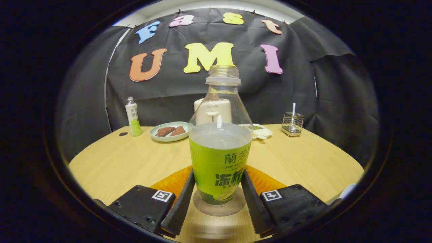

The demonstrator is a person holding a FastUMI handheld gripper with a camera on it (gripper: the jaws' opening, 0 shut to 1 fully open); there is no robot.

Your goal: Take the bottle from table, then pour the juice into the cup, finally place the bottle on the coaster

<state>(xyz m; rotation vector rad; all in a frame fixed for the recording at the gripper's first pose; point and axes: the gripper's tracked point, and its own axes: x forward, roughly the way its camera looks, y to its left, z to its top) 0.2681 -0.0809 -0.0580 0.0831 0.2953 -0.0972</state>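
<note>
Taking the bottle (219, 141) as the landmark: far to its left, near the table's (303, 162) back edge, stands a small white-and-green carton-like bottle (132, 116) with a dark spot (123, 134) on the wood just beside it. Closer in, still left of and behind the bottle, a pale green plate (168, 131) carries 2 brown pieces of food (170, 131). The bottle itself stands upright, uncapped, with a green label and cloudy liquid up to about the label's top; its base sits on a round brownish coaster (219, 206), and an orange mat (172, 182) shows on either side behind it. The gripper (217, 199) has its 2 ribbed black fingers (180, 202) flanking the bottle's lower part; they lie right at the label, but whether they press on it or stand just clear cannot be told. Directly behind the bottle, seen through its clear shoulder, is a white cup (212, 109). Right of and behind the bottle lies a small white dish (262, 131), and farther right a wire holder (292, 124) with a utensil standing in it.
</note>
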